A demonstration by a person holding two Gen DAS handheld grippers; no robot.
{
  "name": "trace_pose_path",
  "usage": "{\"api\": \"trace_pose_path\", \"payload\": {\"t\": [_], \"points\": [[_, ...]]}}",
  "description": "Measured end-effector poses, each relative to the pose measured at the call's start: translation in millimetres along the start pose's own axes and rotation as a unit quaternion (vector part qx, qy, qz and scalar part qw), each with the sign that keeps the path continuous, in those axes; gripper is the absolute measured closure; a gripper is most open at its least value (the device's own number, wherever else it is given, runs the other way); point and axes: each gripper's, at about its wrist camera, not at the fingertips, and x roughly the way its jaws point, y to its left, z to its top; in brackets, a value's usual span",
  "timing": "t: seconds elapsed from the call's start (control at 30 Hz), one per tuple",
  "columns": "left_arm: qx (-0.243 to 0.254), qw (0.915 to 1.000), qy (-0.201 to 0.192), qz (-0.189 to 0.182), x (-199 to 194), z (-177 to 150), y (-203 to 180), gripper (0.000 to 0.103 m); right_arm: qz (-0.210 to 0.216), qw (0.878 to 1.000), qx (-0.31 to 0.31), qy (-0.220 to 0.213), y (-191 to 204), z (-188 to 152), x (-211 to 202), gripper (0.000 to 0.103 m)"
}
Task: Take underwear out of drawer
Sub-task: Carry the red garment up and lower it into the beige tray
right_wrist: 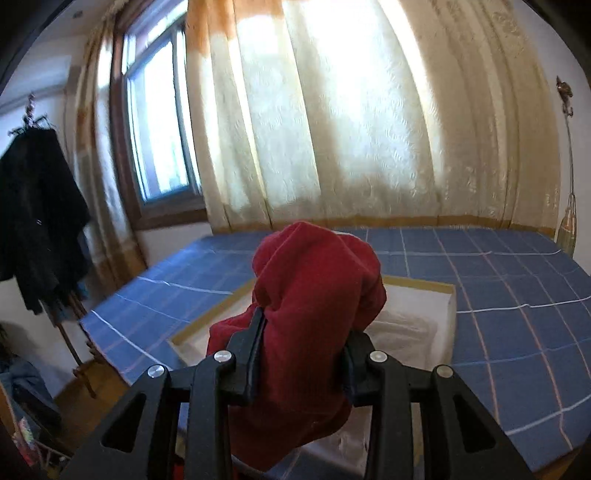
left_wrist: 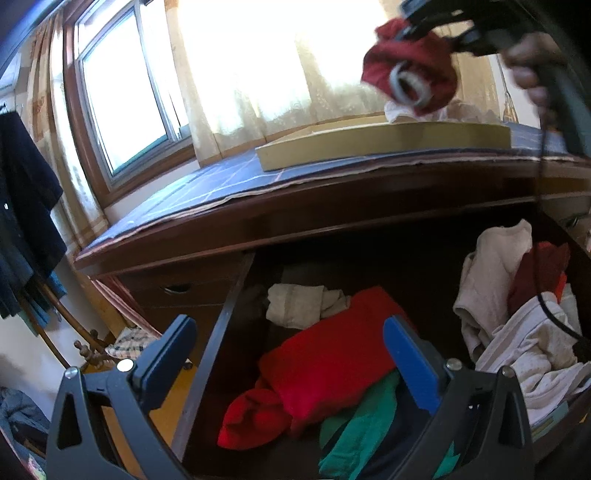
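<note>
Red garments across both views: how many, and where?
3. Dark red underwear clamped in the right tongs; a bright red one mid-drawer; a dark red one among white laundry. More may be buried.

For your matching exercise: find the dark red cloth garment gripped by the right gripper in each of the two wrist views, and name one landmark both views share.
Left wrist view: the dark red cloth garment hangs top right, clamped in the right gripper, above the shallow tan cardboard box.
Right wrist view: it fills the lower centre, bunched between the black fingers.
Shared landmark: the tan box on the blue checked cloth.
</note>
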Motion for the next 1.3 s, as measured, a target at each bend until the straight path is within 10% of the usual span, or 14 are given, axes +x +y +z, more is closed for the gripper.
{"api": "trace_pose_path", "payload": {"t": [0.67,0.93,1.3], "points": [[0.023,0.9995,-0.015,0.013,-3,-3,-7,0.0,-0.089,0.991,-0.068,0.079,26,-32,104,0.063],[0.019,0.9997,-0.017,0.003,-2,-3,-7,0.0,-0.103,0.982,-0.113,0.108,41,-37,115,0.033],[0.008,0.9999,-0.007,-0.009,1,-2,-4,0.0,-0.02,0.999,-0.04,0.024,19,-33,27,0.024]]}}
